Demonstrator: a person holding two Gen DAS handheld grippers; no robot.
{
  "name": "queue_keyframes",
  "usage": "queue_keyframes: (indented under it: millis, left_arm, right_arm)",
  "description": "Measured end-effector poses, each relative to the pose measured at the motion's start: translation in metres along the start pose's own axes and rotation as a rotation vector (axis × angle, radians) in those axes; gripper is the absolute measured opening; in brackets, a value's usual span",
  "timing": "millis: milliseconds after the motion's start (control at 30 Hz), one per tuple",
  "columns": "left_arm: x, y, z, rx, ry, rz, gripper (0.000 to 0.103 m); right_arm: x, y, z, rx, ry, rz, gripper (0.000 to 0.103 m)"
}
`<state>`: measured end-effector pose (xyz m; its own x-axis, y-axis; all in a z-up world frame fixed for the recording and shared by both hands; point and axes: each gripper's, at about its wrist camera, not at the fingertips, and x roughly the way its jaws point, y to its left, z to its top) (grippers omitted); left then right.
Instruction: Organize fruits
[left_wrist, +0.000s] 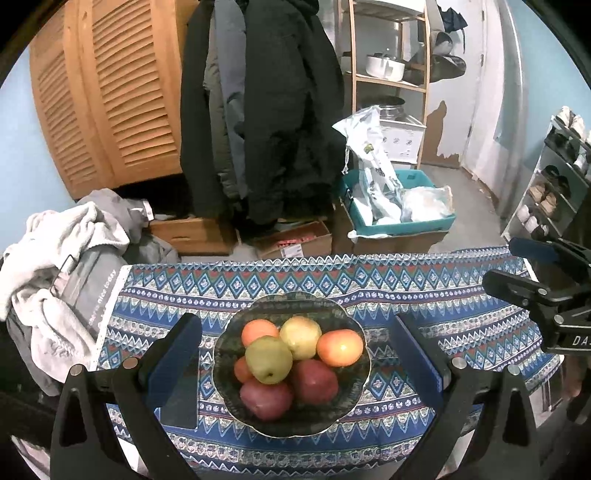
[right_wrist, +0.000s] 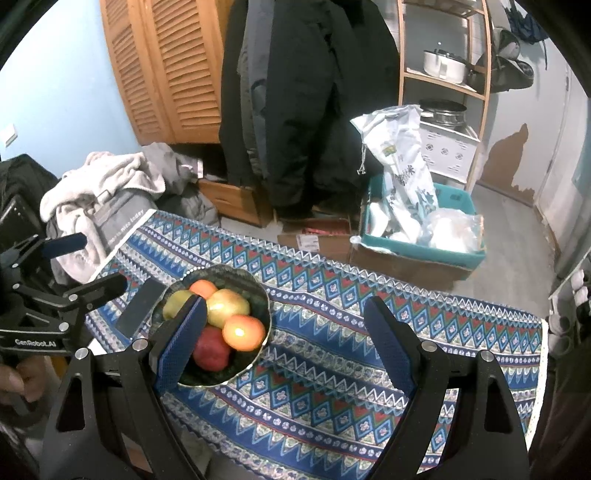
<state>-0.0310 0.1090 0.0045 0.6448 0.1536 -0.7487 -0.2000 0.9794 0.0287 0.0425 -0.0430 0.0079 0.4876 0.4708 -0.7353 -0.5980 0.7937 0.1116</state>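
Between the wide, empty left tongs (left_wrist: 299, 354), the fruit bowl (left_wrist: 354, 391); right tongs (right_wrist: 291, 343) wide, beside it.

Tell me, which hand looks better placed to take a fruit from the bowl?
Probably the left. The left gripper is open with the bowl of fruit centred between its fingers. The right gripper is open too, but the bowl sits off by its left finger.

One bowl (left_wrist: 221, 373) in the lower middle of the frame holds seven fruits. There are three orange ones (left_wrist: 340, 347), two yellow-green ones (left_wrist: 269, 359) and two red ones (left_wrist: 266, 400). One dark phone (left_wrist: 181, 398) lies left of the bowl, one patterned cloth (left_wrist: 406, 295) covers the worktop, and two claws show, left (left_wrist: 295, 354) and right (right_wrist: 288, 339).
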Motion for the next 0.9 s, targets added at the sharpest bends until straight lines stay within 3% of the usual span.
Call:
queue_keyframes:
  millis: [900]
  left_arm:
    - [0.0086, 0.0003, -0.005, -0.015, 0.062, -0.001, 0.102]
  right_arm:
    - [0.005, -0.0017, -0.0029, -0.004, 0.005, -0.005, 0.086]
